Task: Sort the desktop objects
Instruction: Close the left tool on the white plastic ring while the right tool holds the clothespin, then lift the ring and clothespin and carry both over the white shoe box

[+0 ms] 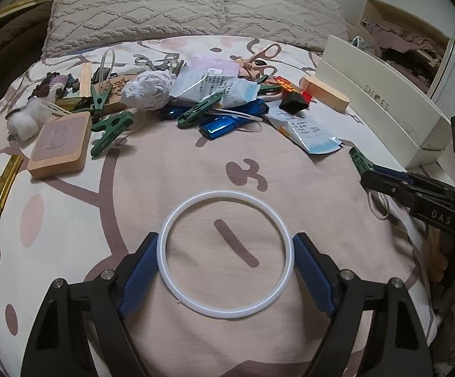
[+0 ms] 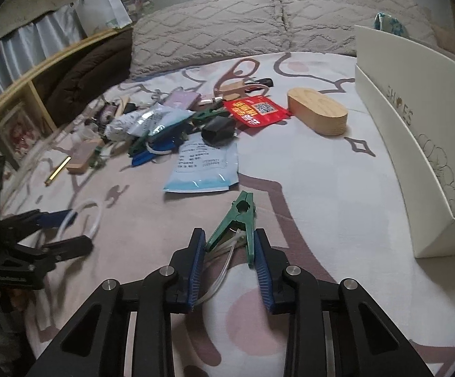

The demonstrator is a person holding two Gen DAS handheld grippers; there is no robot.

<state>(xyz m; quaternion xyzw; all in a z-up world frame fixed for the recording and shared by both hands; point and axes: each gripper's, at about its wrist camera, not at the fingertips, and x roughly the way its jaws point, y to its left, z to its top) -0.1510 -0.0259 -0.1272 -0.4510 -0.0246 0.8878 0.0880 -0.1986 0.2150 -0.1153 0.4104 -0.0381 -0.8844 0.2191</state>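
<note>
The left gripper (image 1: 226, 262) is clamping a white rubber ring (image 1: 226, 254); the right gripper (image 2: 229, 248) is squeezing a green plastic clothespin (image 2: 238, 220). Ahead of both, the cluttered pile (image 1: 196, 94) is lying unsorted, the white shoebox (image 2: 416, 144) waiting rightward.

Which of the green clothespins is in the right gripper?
The lone green clothespin lying apart from the pile, its handles pinched between the right gripper pads. The other green clips stay in the clutter.

Bare bedspread (image 1: 171, 169) lies open before the clutter pile (image 1: 196, 94), while the white shoe box (image 2: 416, 144) walls its right.
</note>
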